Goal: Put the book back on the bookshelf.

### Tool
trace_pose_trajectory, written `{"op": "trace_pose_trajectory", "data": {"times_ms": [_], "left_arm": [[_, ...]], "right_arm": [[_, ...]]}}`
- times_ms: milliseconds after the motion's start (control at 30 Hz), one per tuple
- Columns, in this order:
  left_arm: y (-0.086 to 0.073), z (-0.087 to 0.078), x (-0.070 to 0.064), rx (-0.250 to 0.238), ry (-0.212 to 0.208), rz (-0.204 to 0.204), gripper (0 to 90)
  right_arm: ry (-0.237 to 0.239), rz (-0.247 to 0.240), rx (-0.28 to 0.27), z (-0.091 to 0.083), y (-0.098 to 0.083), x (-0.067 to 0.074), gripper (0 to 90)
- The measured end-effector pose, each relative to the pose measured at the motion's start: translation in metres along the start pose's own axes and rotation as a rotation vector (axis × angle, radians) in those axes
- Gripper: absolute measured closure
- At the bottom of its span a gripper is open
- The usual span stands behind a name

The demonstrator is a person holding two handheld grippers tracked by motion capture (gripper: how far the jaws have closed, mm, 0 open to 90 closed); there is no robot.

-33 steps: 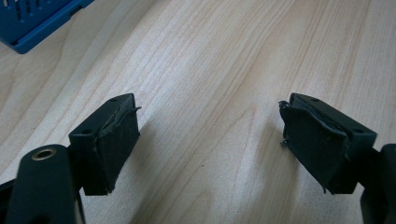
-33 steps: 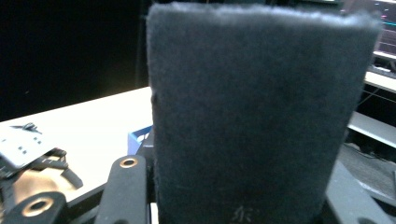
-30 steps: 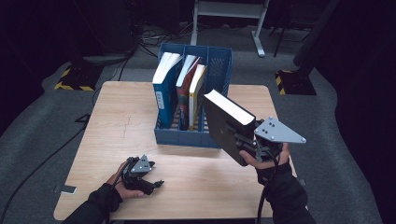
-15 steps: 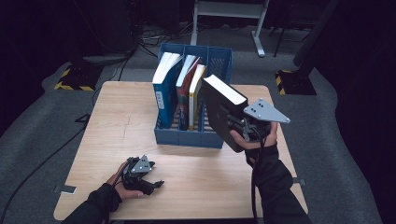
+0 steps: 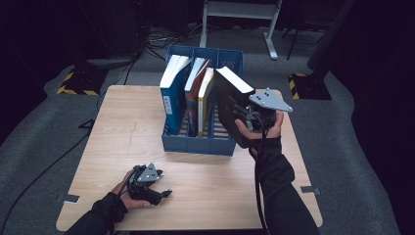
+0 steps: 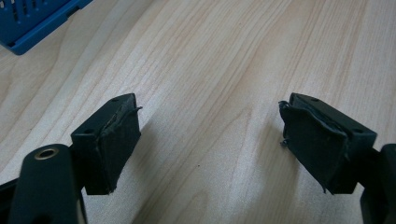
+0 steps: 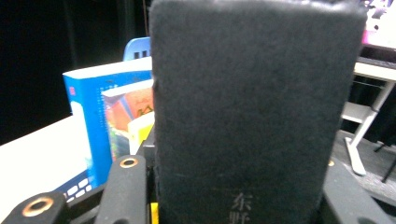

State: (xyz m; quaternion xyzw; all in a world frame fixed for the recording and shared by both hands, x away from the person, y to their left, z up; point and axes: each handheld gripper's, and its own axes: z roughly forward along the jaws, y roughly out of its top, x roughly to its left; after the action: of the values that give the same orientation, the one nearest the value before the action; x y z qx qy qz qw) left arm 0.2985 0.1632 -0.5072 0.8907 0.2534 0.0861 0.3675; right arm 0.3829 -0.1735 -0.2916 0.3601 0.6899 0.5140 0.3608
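Observation:
My right gripper (image 5: 246, 119) is shut on a thick black book (image 5: 229, 103) and holds it tilted in the air over the right end of the blue crate (image 5: 195, 145). In the right gripper view the black book (image 7: 252, 107) stands between the jaws, spine towards the camera. Inside the crate stand a blue book (image 5: 172, 100), a red-orange book (image 5: 195, 93) and a yellow book (image 5: 207, 98). My left gripper (image 5: 163, 194) rests near the table's front left. Its jaws stand apart with bare wood between the pads (image 6: 114, 140).
The wooden table (image 5: 122, 132) has free room left of the crate and along its front edge. The crate's right slot, beside the yellow book, is unoccupied. Dark floor with cables and a white frame (image 5: 235, 10) lies beyond the table.
My right hand has carried the black book away from the table's right front, leftward and farther back, up to the crate's right end. The left gripper has stayed where it was.

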Motion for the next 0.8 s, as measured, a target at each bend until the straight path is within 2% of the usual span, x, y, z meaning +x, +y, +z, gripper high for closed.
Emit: {"op": "trace_pose_trajectory", "data": {"times_ms": [133,333,800], "left_arm": [[0.0,0.0,0.0,0.0,-0.002,0.002,19.0],[0.0,0.0,0.0,0.001,-0.004,0.004,19.0],[0.0,0.0,-0.001,0.001,-0.01,0.017,19.3]], "right_arm": [[-0.023,0.033,0.009,0.01,0.0,-0.003,53.8],[-0.066,0.056,0.013,0.022,0.0,-0.002,53.8],[-0.118,0.132,0.028,0.056,-0.006,-0.006,53.7]]}}
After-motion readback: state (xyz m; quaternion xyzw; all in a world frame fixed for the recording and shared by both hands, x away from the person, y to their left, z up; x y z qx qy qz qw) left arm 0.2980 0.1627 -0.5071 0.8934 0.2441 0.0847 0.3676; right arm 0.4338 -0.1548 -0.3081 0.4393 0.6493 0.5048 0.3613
